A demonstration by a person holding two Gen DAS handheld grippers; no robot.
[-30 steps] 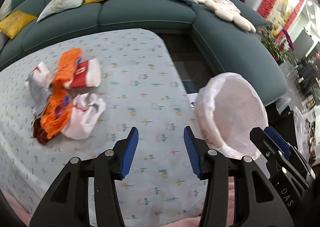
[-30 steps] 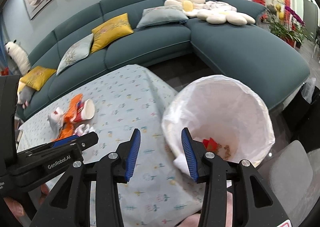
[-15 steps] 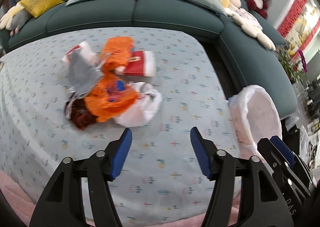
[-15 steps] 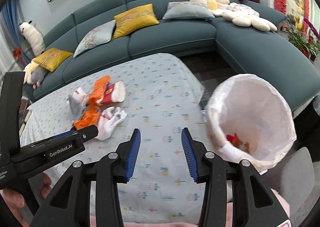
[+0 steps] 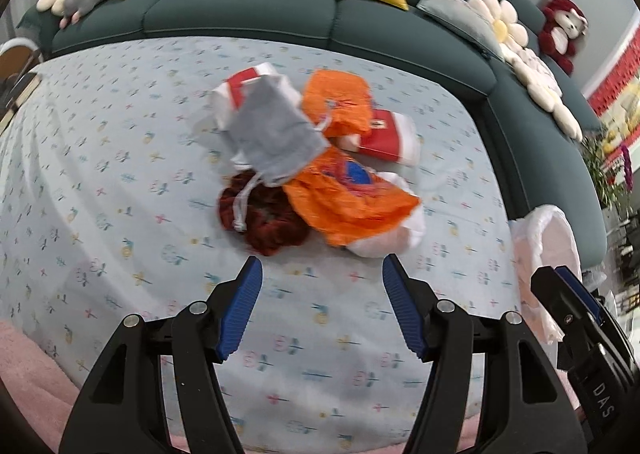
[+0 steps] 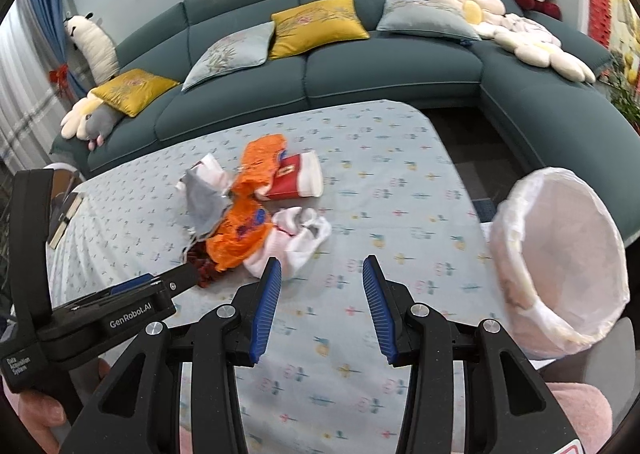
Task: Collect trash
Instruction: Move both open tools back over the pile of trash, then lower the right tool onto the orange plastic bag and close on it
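A heap of trash lies on the cloth-covered table (image 5: 120,174): an orange wrapper (image 5: 352,206), a grey pouch (image 5: 276,138), a red-and-white paper cup (image 5: 384,138) on its side, a dark red clump (image 5: 268,218) and a white crumple (image 5: 384,242). My left gripper (image 5: 322,266) hovers open just short of the heap, nothing between its blue pads. My right gripper (image 6: 322,266) is open and empty, its left finger near the white crumple (image 6: 300,238). A bin with a white liner (image 6: 560,254) stands off the table's right edge.
A teal corner sofa (image 6: 360,66) with yellow and grey cushions and plush toys wraps the far side. A book (image 6: 66,214) lies at the table's left end. A pink rug (image 5: 32,374) lies below the near edge. A person's hand (image 6: 36,414) holds the left gripper.
Both grippers have swung left, from the bin toward the trash heap, which now sits centred just ahead of the left gripper. The left jaws have widened; the right jaws look unchanged.
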